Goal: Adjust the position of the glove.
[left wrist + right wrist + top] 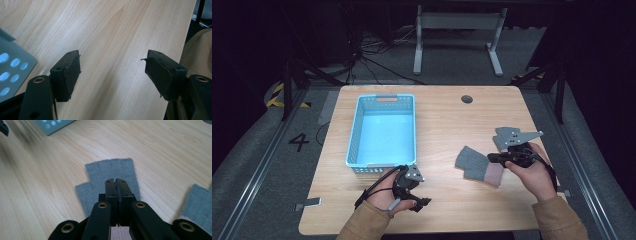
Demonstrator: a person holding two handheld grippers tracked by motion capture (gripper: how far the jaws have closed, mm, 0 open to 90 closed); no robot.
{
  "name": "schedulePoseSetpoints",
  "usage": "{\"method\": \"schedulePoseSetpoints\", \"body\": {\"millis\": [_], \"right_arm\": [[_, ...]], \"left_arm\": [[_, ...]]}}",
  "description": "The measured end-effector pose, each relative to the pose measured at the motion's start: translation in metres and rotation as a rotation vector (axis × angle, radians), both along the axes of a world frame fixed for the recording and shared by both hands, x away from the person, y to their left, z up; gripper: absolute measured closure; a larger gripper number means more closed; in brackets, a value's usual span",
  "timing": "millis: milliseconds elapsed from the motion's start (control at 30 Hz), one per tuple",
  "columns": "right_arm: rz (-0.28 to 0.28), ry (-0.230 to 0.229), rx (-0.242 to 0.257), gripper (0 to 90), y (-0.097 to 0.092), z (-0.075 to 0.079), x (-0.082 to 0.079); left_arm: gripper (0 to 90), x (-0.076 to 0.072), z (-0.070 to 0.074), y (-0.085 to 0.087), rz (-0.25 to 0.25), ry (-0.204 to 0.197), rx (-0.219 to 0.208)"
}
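Right now the right gripper [492, 158] is hovering over a grey fingerless glove [473, 163] lying flat on the wooden table [447, 120], off to the right of the blue basket [383, 131] and well apart from it. In the right gripper view its two black jaws are standing pressed together, pad against pad, above the glove [110, 173]; whether they are pinching any of the fabric beneath them cannot be told. The glove's short finger stubs are pointing away from that gripper [116, 182], toward the basket side, with the thumb stub sticking out to one side. Its pale pink cuff [495, 173] is lying at the end farther from the basket, just under the person's right hand [534, 172]. A second grey glove [503, 137] is lying beyond the right hand, partly hidden by the gripper's grey plate, and its edge is showing at the lower right of the right gripper view [198, 202].

The left gripper [424, 202] is resting near the basket's front right corner, held in the left hand [387, 197]. Its jaws are standing wide apart [112, 72] with bare wood between them, and a corner of the perforated basket wall [12, 72] is showing beside one jaw.
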State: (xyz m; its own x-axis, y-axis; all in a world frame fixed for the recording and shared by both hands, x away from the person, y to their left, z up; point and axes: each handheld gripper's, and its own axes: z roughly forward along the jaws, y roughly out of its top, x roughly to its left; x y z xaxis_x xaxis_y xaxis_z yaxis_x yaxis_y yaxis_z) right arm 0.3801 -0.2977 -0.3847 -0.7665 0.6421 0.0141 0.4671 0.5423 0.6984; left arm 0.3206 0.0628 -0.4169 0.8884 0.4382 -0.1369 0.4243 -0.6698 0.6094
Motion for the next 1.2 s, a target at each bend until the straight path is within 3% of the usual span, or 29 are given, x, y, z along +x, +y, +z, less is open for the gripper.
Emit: {"method": "schedulePoseSetpoints", "body": {"millis": [367, 533, 800, 1200], "right_arm": [[0.066, 0.006, 0.008, 90.0, 0.022, 0.000, -0.006], [0.109, 0.031, -0.003, 90.0, 0.037, -0.011, -0.004], [0.130, 0.059, -0.037, 90.0, 0.054, -0.029, 0.003], [0.149, 0.089, -0.078, 90.0, 0.065, -0.046, 0.006]], "left_arm": [[29.0, 0.000, 0.001, 0.000, -0.001, 0.000, 0.000], [29.0, 0.001, 0.000, 0.001, 0.000, -0.001, 0.003], [29.0, 0.001, 0.000, 0.000, 0.000, -0.001, 0.003], [29.0, 0.000, -0.001, 0.000, 0.000, 0.004, 0.002]]}}
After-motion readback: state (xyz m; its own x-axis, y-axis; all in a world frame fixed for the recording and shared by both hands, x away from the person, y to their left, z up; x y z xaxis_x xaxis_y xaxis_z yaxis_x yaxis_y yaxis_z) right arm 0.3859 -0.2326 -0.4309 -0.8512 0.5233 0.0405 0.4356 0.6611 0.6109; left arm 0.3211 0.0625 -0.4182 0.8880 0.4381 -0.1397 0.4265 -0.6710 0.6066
